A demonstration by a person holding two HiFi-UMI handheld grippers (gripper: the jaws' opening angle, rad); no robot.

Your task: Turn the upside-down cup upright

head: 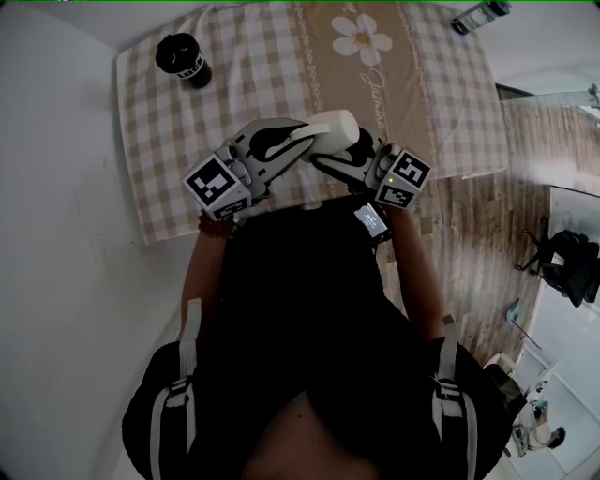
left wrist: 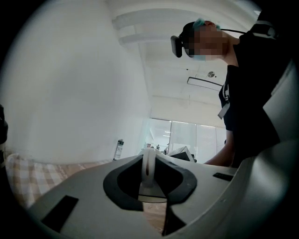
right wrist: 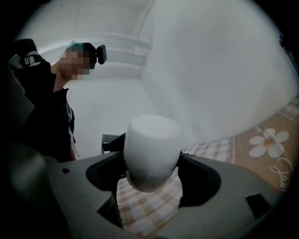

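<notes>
A white cup [head: 333,127] hangs in the air over the near edge of the checked tablecloth [head: 187,122], held between both grippers. My right gripper [head: 352,152] grips the cup's body [right wrist: 152,144] from the right, with a pad pressed on each side of it. My left gripper [head: 298,142] comes in from the left. Its jaws are nearly together on a thin white part of the cup [left wrist: 148,168], which looks like the handle. In the right gripper view the cup's flat end is up and its rounded end down. Its mouth does not show.
A black lidded tumbler [head: 183,58] stands at the table's far left. A dark bottle [head: 480,16] lies at the far right corner. The cloth has a daisy print [head: 361,39]. Wooden floor [head: 478,216] and an office chair [head: 567,262] lie to the right, a white wall to the left.
</notes>
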